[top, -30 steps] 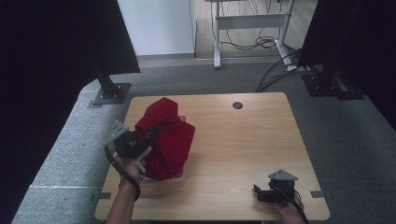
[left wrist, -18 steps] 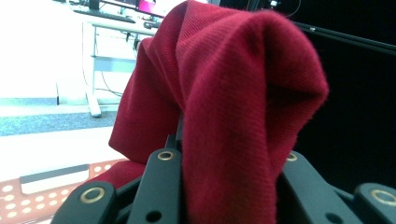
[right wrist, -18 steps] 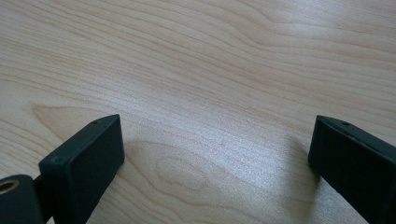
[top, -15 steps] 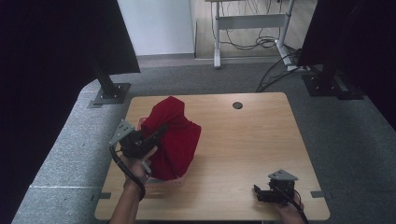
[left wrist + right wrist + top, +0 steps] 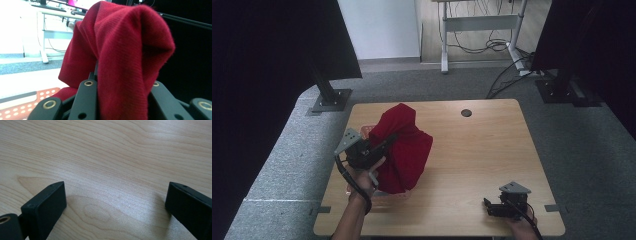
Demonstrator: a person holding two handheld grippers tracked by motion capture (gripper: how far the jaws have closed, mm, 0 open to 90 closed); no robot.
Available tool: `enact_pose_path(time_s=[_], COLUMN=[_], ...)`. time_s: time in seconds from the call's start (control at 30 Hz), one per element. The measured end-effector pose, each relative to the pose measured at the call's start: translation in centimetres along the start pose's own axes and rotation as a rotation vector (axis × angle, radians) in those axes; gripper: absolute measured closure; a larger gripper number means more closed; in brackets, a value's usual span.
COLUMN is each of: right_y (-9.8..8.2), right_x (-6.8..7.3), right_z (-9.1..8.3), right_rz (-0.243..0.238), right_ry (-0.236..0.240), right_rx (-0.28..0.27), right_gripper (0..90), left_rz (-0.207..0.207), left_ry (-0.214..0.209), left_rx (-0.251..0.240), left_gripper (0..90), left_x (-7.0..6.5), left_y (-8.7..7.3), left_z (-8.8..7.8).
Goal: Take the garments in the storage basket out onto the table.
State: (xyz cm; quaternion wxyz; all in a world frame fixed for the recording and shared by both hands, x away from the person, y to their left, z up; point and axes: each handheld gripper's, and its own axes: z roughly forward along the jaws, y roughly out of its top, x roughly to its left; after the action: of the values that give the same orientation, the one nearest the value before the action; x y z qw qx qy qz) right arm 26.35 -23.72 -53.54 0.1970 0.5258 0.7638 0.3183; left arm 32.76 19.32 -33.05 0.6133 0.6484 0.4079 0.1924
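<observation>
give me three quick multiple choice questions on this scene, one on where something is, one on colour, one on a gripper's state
1. Where does the right gripper sit?
A. near the table's front right corner
B. over the round hole at the far edge
C. inside the basket

2. What colour is the cloth?
A. blue
B. dark red
C. white

3. What is the left gripper doing?
A. hanging open over bare wood
B. shut on the cloth
C. shut on the basket's rim

Answers:
1. A, the high view shows it low at the table's front right, far from the hole and the basket.
2. B, the cloth is dark red in both the high view and the left gripper view.
3. B, in the left gripper view the cloth is pinched between the black jaws and drapes over them; the right gripper's jaws stand wide apart over bare wood.
</observation>
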Motion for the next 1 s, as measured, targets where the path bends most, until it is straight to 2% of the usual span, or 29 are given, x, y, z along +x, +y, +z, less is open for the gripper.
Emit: enact_pose_path(time_s=[0.13, 1.0], right_y=[0.0, 0.0], right_x=[0.0, 0.0], right_z=[0.0, 0.0], right_rz=[0.001, 0.002], right_ry=[0.000, 0.000], right_rx=[0.000, 0.001], right_gripper=[3.4, 3.4], left_rz=[0.009, 0.006], left_ry=[-0.006, -0.016], left_rx=[0.007, 0.012], left_gripper=[73.4, 73.4], left_x=[-0.3, -1.7], left_y=[0.1, 0.4], left_z=[0.2, 2.3])
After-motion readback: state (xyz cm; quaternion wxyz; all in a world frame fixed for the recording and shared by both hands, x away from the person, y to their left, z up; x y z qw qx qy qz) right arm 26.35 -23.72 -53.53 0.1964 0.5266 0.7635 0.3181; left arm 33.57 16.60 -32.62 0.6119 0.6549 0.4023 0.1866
